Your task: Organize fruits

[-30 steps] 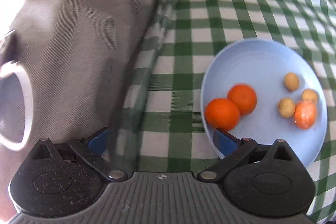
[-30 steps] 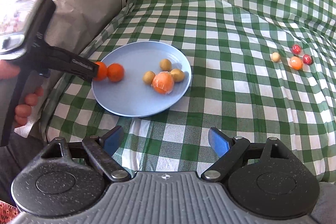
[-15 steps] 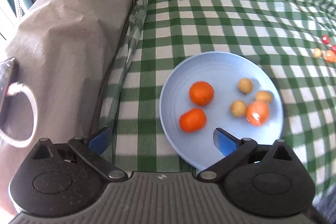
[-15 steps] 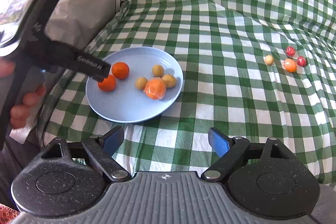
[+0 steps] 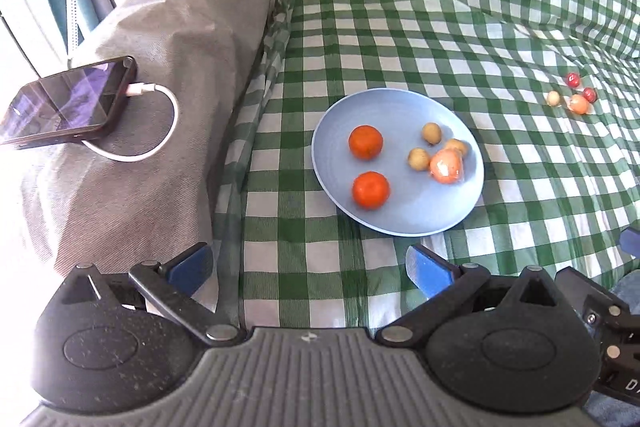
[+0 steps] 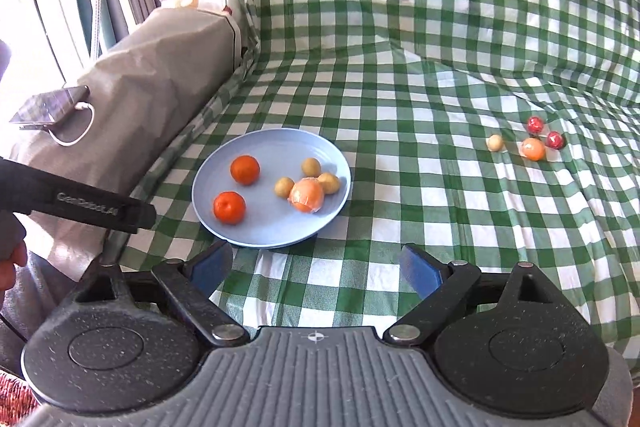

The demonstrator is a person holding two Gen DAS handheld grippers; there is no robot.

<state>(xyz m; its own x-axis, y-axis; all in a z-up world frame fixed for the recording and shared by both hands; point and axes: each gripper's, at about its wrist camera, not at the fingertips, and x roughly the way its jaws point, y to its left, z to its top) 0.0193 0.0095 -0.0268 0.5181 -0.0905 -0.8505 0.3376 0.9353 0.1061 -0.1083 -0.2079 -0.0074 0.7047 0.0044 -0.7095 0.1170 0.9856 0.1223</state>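
While your left tool (image 5: pixel 308 267) hangs wide and empty over the checked cloth (image 5: pixel 400 27) near the plate (image 5: pixel 420 215), your right tool (image 6: pixel 316 267) is opening its jaws with nothing between them. On the plate you have two oranges (image 6: pixel 245 169), three small yellow fruits (image 6: pixel 311 167) and a wrapped orange fruit (image 6: pixel 307 195) touching two of them. Well apart to the right, you see four more small fruits (image 6: pixel 533 149) clustered on the cloth, and a phone (image 5: pixel 68 103) on the grey armrest (image 5: pixel 168 67).
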